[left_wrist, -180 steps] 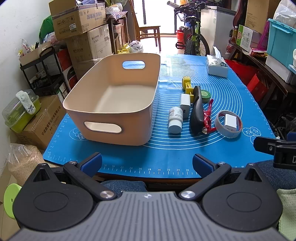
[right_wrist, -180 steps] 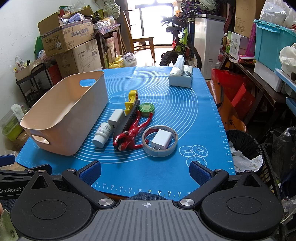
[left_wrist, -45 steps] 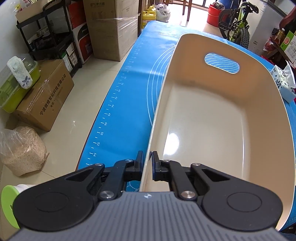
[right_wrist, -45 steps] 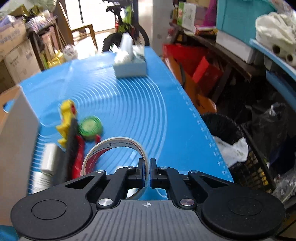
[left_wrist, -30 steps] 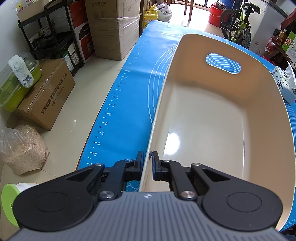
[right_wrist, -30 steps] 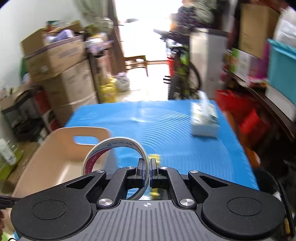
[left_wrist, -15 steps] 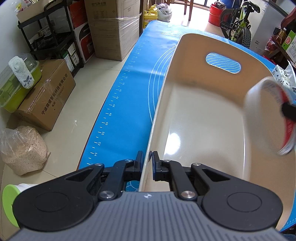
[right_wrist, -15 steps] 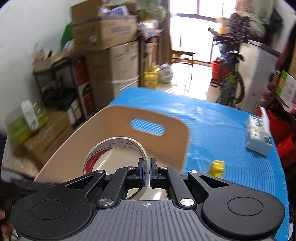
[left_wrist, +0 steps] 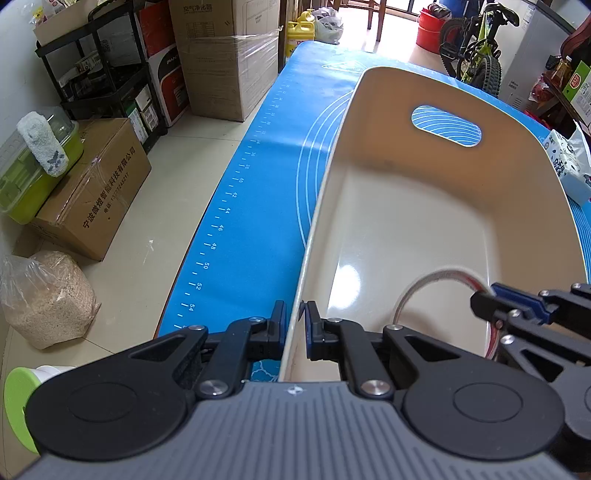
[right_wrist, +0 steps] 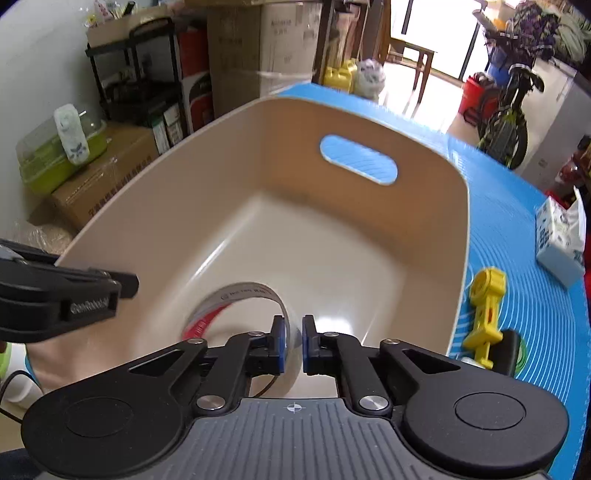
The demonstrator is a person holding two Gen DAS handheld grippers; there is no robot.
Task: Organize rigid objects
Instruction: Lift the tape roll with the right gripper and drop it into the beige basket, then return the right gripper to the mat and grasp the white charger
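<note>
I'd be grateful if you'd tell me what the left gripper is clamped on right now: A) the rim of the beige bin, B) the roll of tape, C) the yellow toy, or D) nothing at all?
A: in the left wrist view the left gripper has its jaws closed on the near rim of the beige bin, while the roll of tape sits at the right gripper.

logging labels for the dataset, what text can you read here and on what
"宁波微煜智能科技有限公司" on the cardboard box on the floor.
"空气净化器" on the tall carton.
"42", "44", "46", "48", "50", "52", "54" along the blue mat edge.
Lettering on the left claw and the tape roll: too blurred.
</note>
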